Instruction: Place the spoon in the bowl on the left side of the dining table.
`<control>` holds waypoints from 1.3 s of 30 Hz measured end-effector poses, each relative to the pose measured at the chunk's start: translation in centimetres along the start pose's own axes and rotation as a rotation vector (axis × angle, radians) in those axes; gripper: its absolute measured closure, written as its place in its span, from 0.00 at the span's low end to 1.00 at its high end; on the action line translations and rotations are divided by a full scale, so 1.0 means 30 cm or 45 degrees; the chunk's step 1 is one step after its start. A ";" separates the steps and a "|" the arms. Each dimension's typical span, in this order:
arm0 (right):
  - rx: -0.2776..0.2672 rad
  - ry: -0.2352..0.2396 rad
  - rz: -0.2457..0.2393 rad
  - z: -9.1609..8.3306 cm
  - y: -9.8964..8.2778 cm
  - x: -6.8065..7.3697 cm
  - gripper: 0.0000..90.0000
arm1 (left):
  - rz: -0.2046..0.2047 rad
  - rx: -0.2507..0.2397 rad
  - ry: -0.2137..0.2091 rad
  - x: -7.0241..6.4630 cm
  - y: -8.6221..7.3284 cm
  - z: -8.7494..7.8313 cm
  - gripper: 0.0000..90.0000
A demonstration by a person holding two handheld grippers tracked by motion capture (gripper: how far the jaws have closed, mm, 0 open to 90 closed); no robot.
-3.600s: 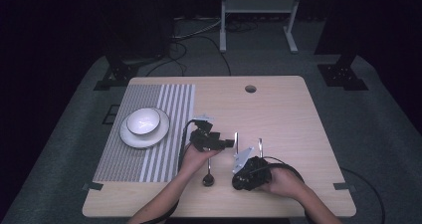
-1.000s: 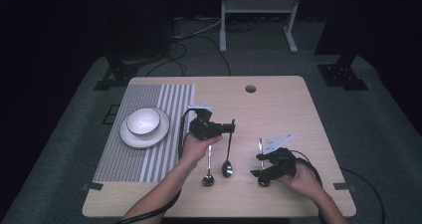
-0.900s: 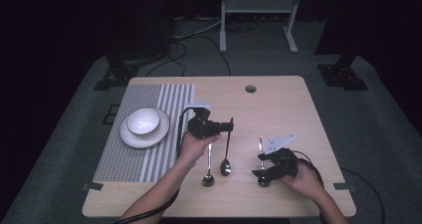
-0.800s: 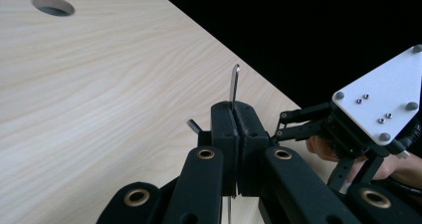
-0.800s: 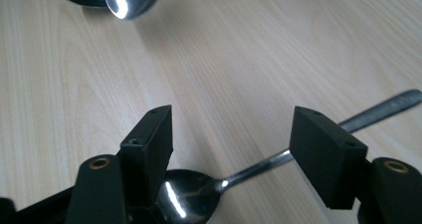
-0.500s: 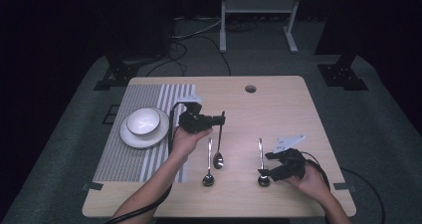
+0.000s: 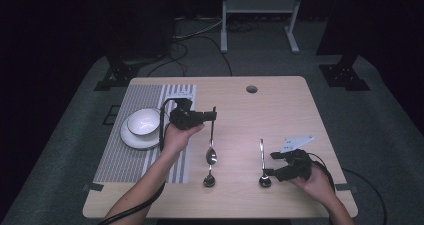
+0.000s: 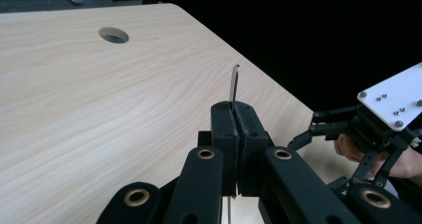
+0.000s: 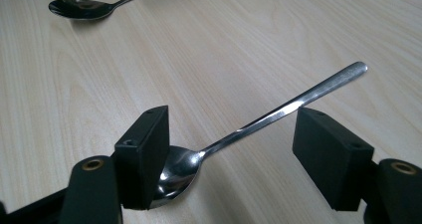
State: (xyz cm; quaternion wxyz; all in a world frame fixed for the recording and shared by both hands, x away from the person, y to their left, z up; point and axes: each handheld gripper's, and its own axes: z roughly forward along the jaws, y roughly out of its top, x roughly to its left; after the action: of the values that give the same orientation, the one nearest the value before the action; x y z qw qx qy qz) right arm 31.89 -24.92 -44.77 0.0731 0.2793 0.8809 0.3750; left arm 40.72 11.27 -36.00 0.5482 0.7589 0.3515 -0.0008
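Observation:
My left gripper (image 7: 212, 116) is shut on the top of a spoon's handle (image 8: 235, 82). That spoon (image 7: 211, 155) hangs bowl-down above the table, right of the striped mat. A second spoon (image 7: 209, 181) lies on the table just below it, its bowl toward the front edge. At the front right my right gripper (image 7: 270, 165) has just been opening. Its jaws now stand apart around a third spoon (image 9: 278, 112), which lies flat on the wood with its bowl beside the left jaw. The lying second spoon (image 9: 79, 7) is farther off in the right gripper view.
A white bowl (image 7: 142, 123) sits on a white plate (image 7: 131, 139) on the striped placemat (image 7: 122, 162) at the left. The wooden table (image 7: 280, 110) has a round cable hole (image 7: 251, 89) near its far edge. Dark floor, cables and stand legs surround it.
My left gripper has lifted its spoon and carried it up and to the left, toward the mat. The right gripper has drawn slightly right, and its spoon lies on the table.

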 end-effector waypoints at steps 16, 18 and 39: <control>-0.028 -0.011 0.046 -0.017 -0.022 -0.012 0.31 | -0.006 -0.045 0.088 0.061 0.039 -0.090 0.99; -0.034 -0.012 0.043 -0.018 -0.021 -0.014 0.31 | -0.008 -0.052 0.095 0.067 0.043 -0.100 0.99; -0.043 -0.023 0.051 -0.025 -0.019 -0.014 0.28 | -0.018 -0.101 0.205 0.136 0.090 -0.216 0.99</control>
State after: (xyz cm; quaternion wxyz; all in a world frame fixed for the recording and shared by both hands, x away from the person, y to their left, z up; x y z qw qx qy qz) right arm 31.74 -25.95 -44.68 0.0783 0.2992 0.8680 0.3886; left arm 42.74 18.42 -32.76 0.5478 0.7317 0.3994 0.0702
